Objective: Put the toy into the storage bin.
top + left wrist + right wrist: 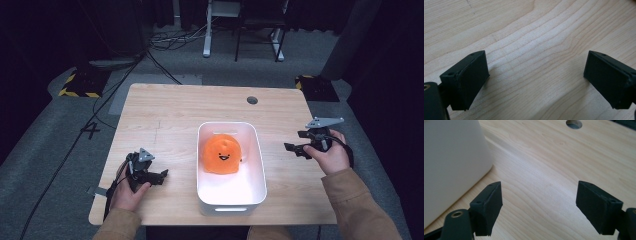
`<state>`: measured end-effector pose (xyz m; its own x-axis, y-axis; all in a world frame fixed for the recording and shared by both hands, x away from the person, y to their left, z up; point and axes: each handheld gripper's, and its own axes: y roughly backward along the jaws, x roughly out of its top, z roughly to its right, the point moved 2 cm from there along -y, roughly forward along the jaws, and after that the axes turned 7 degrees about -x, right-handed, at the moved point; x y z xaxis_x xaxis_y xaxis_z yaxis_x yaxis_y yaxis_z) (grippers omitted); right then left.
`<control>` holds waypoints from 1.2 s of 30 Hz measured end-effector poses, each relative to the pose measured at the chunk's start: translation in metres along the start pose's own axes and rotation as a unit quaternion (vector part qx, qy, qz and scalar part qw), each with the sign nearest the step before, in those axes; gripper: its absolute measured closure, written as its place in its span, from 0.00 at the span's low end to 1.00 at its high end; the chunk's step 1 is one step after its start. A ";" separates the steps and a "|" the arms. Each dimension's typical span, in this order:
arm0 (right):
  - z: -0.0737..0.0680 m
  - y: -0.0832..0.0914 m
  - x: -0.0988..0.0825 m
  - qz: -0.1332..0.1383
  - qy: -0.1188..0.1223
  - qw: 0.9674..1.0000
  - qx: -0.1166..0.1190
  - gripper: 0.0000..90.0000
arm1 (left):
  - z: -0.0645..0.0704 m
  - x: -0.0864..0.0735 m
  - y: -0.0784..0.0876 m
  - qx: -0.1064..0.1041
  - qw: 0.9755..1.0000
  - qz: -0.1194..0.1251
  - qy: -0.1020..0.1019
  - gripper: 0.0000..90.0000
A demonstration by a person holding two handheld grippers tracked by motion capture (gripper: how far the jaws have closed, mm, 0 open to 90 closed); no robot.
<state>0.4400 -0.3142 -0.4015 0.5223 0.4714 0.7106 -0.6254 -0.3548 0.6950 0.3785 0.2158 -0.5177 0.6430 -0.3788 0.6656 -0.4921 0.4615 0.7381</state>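
Wooden table (165,110): orange plush toy (221,154) sits in white bin (256,150) at centre. We hold left gripper (161,176) at 8 o'clock, right gripper (294,148) at 3 o'clock, both wide, empty. Placing looks done; next, withdraw.

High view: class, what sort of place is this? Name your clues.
Probably a lab or recording studio: dark curtains, loose cables on grey carpet, hazard-striped stand bases, and one wooden table.

Light wooden bench (165,107) seen on grey carpeted floor (45,150). White rectangular bin (256,165) set directly on bench, right of centre, toward near edge. Round cable hole (252,100) cut into far right part of benchtop. Remaining surface left bare wood grain.
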 end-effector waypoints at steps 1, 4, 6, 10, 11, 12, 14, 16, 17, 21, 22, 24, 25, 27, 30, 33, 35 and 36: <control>0.001 -0.002 -0.004 -0.001 -0.001 1.000 0.000 0.24 | 0.000 0.000 0.000 0.000 1.000 0.000 0.000 0.07; 0.002 -0.006 -0.012 -0.008 -0.004 1.000 0.001 0.25 | 0.000 0.000 0.000 0.000 1.000 0.001 0.001 0.07; 0.004 -0.012 -0.023 -0.013 -0.007 1.000 0.002 0.25 | 0.000 0.000 0.000 0.000 1.000 0.000 0.001 0.07; 0.006 -0.020 -0.036 -0.018 -0.010 1.000 0.002 0.25 | 0.000 0.000 0.000 0.000 1.000 0.000 0.001 0.07; 0.006 -0.022 -0.039 -0.019 -0.011 1.000 0.002 0.25 | 0.000 0.000 0.000 0.000 1.000 0.000 0.001 0.07; 0.007 -0.025 -0.043 -0.022 -0.012 1.000 0.004 0.25 | 0.000 0.000 0.000 0.000 1.000 0.000 0.001 0.07; 0.007 -0.029 -0.048 -0.026 -0.015 1.000 0.005 0.25 | 0.000 0.000 0.000 0.000 1.000 0.000 0.000 0.07; 0.008 -0.033 -0.054 -0.027 -0.017 0.999 0.004 0.25 | 0.000 0.000 0.000 0.000 1.000 0.000 0.000 0.07; 0.008 -0.035 -0.057 -0.025 -0.016 1.000 0.005 0.26 | 0.000 0.000 0.000 0.000 1.000 0.000 0.001 0.07; 0.009 -0.042 -0.066 -0.026 -0.014 1.000 0.005 0.26 | 0.000 0.000 0.000 0.000 1.000 0.001 0.001 0.07; 0.009 -0.046 -0.070 -0.021 -0.013 1.000 0.006 0.26 | 0.000 0.000 0.000 0.000 1.000 0.000 0.000 0.07; 0.010 -0.047 -0.071 -0.021 -0.011 1.000 0.005 0.26 | 0.000 0.000 0.000 0.000 1.000 0.000 0.000 0.07; 0.010 -0.050 -0.075 -0.022 -0.002 1.000 0.002 0.25 | 0.000 0.000 0.000 0.000 1.000 0.000 0.000 0.07; 0.011 -0.052 -0.079 -0.016 0.003 1.000 0.002 0.25 | 0.000 0.000 0.000 0.000 1.000 0.000 0.001 0.07; 0.011 -0.055 -0.085 -0.010 0.007 1.000 -0.001 0.24 | 0.000 0.000 0.000 0.000 1.000 0.000 0.000 0.07; 0.011 -0.060 -0.093 -0.001 0.005 1.000 -0.002 0.23 | 0.000 0.000 0.000 0.000 1.000 0.000 0.001 0.07; 0.011 -0.063 -0.096 0.000 0.002 1.000 -0.002 0.20 | 0.000 0.000 0.000 0.000 1.000 0.001 0.001 0.07; 0.012 -0.066 -0.100 0.022 -0.008 1.000 0.002 0.17 | 0.000 0.000 0.000 0.000 1.000 0.000 0.001 0.07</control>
